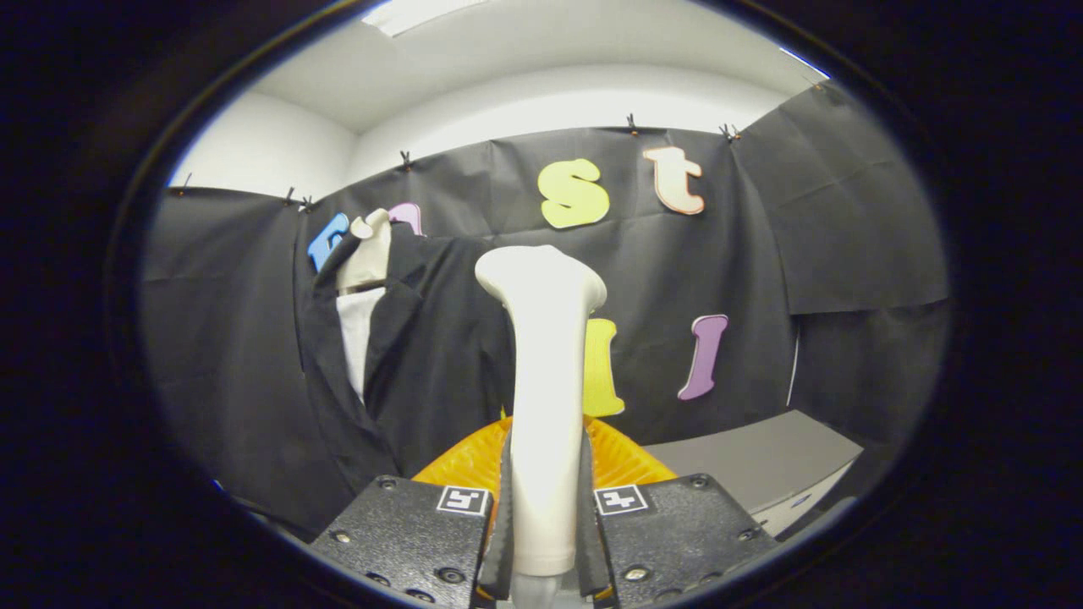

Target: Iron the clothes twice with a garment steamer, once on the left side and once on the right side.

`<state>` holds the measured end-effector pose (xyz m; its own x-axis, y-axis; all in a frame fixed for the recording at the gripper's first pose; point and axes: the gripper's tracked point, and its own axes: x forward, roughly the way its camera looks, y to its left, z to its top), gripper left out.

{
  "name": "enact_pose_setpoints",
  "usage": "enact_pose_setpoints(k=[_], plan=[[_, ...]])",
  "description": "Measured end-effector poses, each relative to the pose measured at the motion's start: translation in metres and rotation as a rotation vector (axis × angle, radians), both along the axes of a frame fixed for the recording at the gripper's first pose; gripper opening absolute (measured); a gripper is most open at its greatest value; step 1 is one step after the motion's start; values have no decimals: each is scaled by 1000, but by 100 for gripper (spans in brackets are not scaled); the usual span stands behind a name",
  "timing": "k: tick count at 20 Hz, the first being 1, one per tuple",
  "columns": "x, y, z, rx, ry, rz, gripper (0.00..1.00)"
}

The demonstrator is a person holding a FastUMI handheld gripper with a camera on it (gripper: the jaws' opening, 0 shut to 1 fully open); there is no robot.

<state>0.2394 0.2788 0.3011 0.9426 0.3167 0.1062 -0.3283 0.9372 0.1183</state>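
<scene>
Garment steamer (542,355) is upright, handle pinched between both fingers of my hand-held gripper (544,516), head up beyond them; orange ribbed thing (464,463) just behind the fingers, dark jacket (406,372) on a mannequin ahead-left, grey surface (761,465) ahead-right.

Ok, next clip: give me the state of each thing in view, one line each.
tool: shut on the garment steamer's handle.
garment steamer: held upright between the fingers, head up, apart from the jacket.
black jacket: hanging on a mannequin beyond the fingers, front open over a white shirt.
orange tray: just behind the steamer, contents hidden.
</scene>
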Motion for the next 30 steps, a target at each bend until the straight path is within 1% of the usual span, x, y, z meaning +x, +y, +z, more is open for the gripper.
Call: enact_pose_setpoints(k=[6,9,14,18,28,30], plan=[[-7,72,38,-1,-49,27,32],[-3,98,42,-20,-58,29,32],[3,130,32,-74,-49,30,32],[3,140,14,-110,-33,27,32],[11,133,-49,-162,65,6,32],[8,135,-63,-175,82,8,32]])
